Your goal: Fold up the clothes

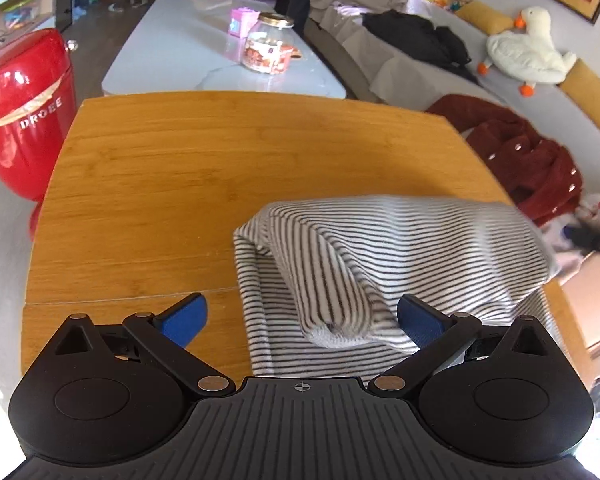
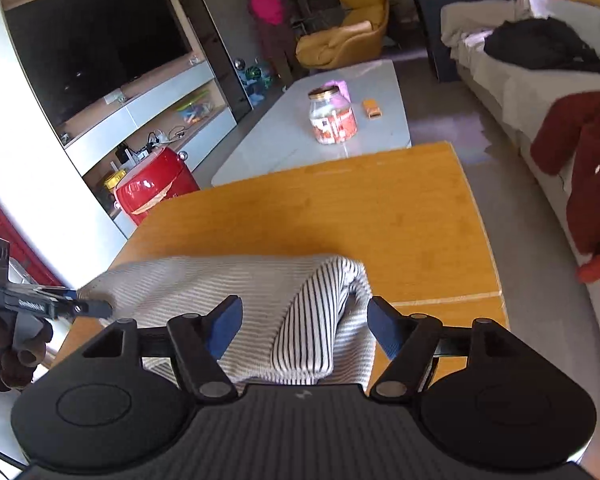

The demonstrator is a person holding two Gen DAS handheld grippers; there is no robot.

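A white garment with thin dark stripes [image 1: 380, 256] lies bunched on the wooden table [image 1: 180, 184], with a raised fold over a flat layer. My left gripper [image 1: 300, 316] is open, its blue pads wide apart, and the fold's rolled end lies between them, touching neither clearly. In the right wrist view the same garment [image 2: 260, 292] lies on the table [image 2: 360, 208]. My right gripper [image 2: 304, 328] is open around a raised striped fold. The left gripper's tip [image 2: 76, 306] shows at the garment's left edge.
A red appliance [image 1: 24, 116] stands left of the table. A white coffee table [image 1: 204, 48] with a glass jar [image 1: 268, 44] lies beyond. A grey sofa at right carries a red garment [image 1: 528, 156], black clothes and a plush goose [image 1: 528, 52].
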